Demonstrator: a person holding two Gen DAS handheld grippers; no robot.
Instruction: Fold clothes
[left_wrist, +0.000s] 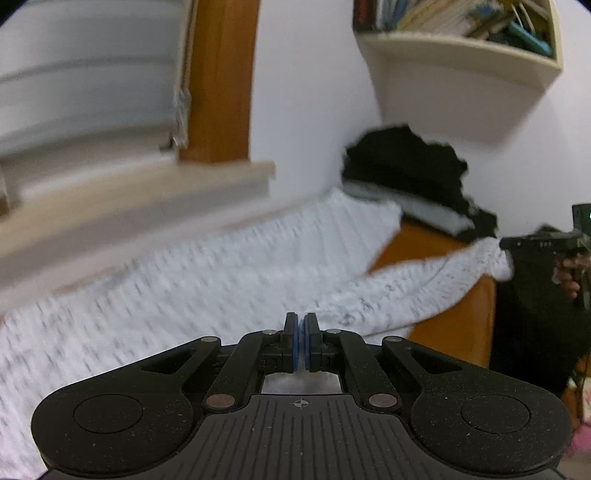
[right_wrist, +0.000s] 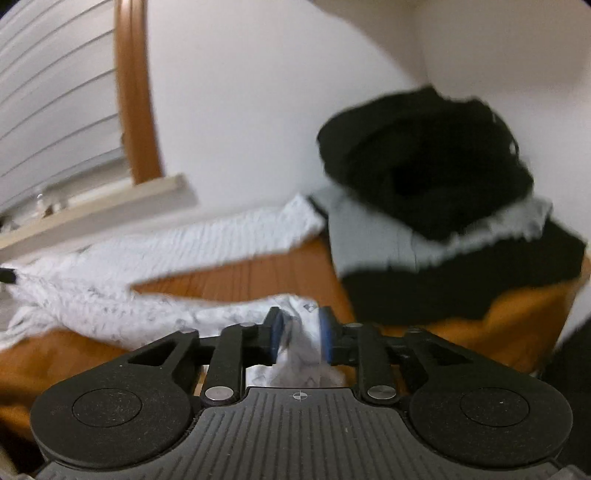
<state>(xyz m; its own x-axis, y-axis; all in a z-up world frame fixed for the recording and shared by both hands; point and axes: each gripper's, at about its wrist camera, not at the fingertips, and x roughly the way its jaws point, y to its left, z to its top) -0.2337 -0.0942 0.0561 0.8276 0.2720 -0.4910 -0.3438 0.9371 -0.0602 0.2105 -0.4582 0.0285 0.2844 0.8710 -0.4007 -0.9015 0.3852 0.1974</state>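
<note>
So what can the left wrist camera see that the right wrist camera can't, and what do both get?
Only the left wrist view shows the wall shelf of books, the shut left gripper and a hand at the right edge. Only the right wrist view shows the right gripper with white fabric between its pads. Both show the white knit sweater on the wooden table, the dark clothes pile and the window blind.

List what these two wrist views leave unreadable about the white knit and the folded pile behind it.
- White knit, left wrist view: motion blur smears the weave, and the left gripper body hides the near edge.
- Right gripper, right wrist view: blurred cloth lies between the jaws; whether the pads press it is unclear.
- Folded pile, right wrist view: too blurred to count garments.
- Shelf, left wrist view: cut off by the top edge.
</note>
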